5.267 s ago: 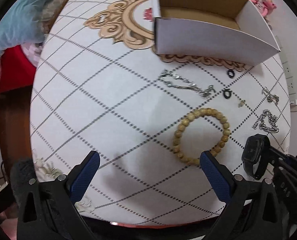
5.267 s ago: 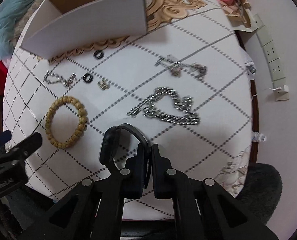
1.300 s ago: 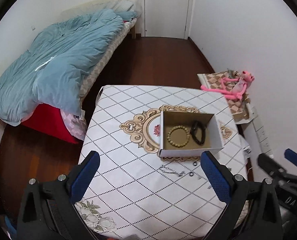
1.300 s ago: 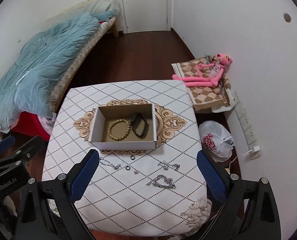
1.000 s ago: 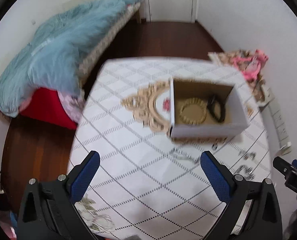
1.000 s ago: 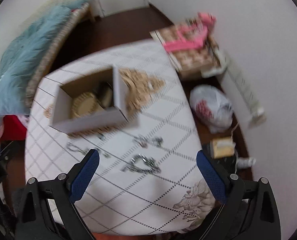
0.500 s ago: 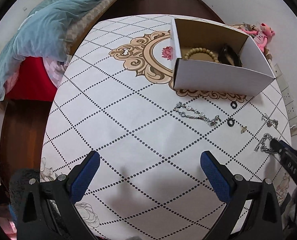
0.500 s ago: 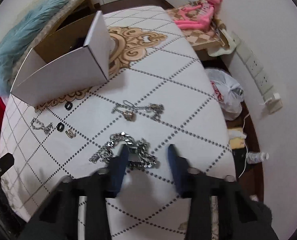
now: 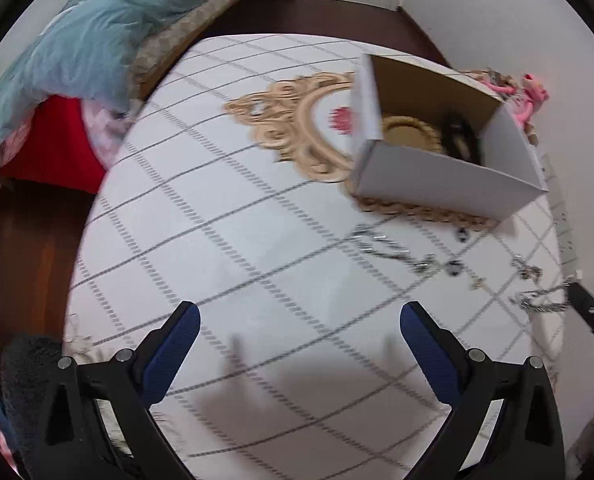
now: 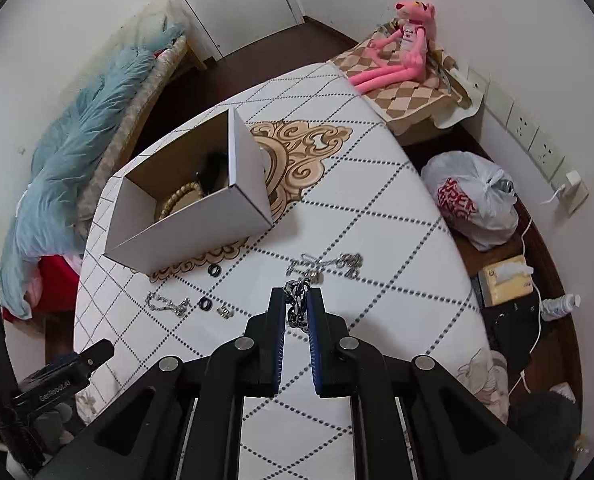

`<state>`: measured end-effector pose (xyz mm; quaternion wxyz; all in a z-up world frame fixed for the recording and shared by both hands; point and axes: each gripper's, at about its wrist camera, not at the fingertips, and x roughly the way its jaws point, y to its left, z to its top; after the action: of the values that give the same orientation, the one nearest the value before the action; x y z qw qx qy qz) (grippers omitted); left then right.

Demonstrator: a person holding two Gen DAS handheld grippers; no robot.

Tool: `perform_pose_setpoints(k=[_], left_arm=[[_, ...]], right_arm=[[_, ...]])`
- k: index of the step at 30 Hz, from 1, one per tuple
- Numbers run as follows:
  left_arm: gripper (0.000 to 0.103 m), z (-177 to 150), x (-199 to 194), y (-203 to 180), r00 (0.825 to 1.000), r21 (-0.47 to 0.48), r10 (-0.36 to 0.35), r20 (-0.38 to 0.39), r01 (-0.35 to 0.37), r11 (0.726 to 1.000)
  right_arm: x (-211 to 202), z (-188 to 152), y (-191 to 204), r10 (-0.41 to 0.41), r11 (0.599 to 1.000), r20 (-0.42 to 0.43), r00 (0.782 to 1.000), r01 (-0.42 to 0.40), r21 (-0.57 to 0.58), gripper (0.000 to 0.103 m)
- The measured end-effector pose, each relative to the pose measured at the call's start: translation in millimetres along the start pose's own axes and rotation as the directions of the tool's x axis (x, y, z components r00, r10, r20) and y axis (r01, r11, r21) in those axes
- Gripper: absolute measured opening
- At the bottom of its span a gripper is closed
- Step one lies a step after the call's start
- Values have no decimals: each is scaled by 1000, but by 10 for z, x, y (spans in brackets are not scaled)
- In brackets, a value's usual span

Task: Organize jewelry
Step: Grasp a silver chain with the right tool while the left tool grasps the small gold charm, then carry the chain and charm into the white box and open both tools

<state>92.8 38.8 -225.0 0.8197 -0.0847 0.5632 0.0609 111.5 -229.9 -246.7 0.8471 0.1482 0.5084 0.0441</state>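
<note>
Right claw (image 10: 297, 294) clamped on heavy silver chain (image 10: 295, 304), lifted clear above the patterned tabletop (image 10: 377, 216). Left claw (image 9: 299, 320) spread wide, holding nothing, hovering over the tabletop's near part. White cardboard box (image 10: 201, 224) further back, with beaded bracelet (image 10: 179, 197) and black watch (image 10: 213, 170) inside. Loose on the tabletop before the box: thin necklace (image 10: 329, 262), small silver bracelet (image 10: 167, 303), two black rings (image 10: 215, 269), tiny earring (image 10: 225, 312).

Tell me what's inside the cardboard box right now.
Inside the cardboard box lie a wooden bead bracelet and a black watch, side by side. The near wall hides part of both and most of the floor, so anything smaller there cannot be seen.
</note>
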Motion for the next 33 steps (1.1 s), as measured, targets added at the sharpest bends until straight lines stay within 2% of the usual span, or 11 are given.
perform_pose_setpoints(k=[5, 9, 14, 16, 18, 19, 20, 22, 27, 33], left_arm=[[101, 10, 103, -523, 996, 73, -93, -9, 93, 993], [81, -5, 277, -933, 991, 137, -123, -48, 129, 982], [65, -30, 398, -1218, 993, 200, -107, -43, 114, 973], [44, -39, 424, -1303, 996, 242, -90, -19, 92, 966], [35, -62, 462, -1354, 997, 272, -73, -10, 73, 960], [24, -81, 453, -1376, 997, 291, -69, 15, 62, 955], [21, -88, 451, -1384, 997, 301, -72, 24, 61, 952], [6, -86, 451, -1381, 996, 307, -83, 22, 72, 949], [6, -63, 387, -1305, 992, 291, -124, 31, 110, 951], [6, -43, 102, -1144, 984, 280, -165, 66, 140, 950]], right_arm=[[138, -33, -195, -25, 999, -37, 999, 26, 33, 11], [185, -79, -369, -42, 997, -57, 997, 45, 61, 11], [218, -110, -525, -73, 994, -71, 995, 78, 79, 11], [230, -122, -555, -81, 993, -75, 994, 86, 79, 11], [247, -134, -582, -85, 992, -80, 993, 92, 82, 11], [252, -137, -584, -90, 992, -80, 993, 96, 81, 11], [253, -139, -581, -97, 992, -76, 992, 103, 76, 11], [257, -139, -586, -98, 992, -76, 992, 104, 74, 11], [222, -116, -531, -93, 994, -68, 993, 97, 55, 11], [40, -82, -430, -67, 997, -36, 997, 68, 32, 11]])
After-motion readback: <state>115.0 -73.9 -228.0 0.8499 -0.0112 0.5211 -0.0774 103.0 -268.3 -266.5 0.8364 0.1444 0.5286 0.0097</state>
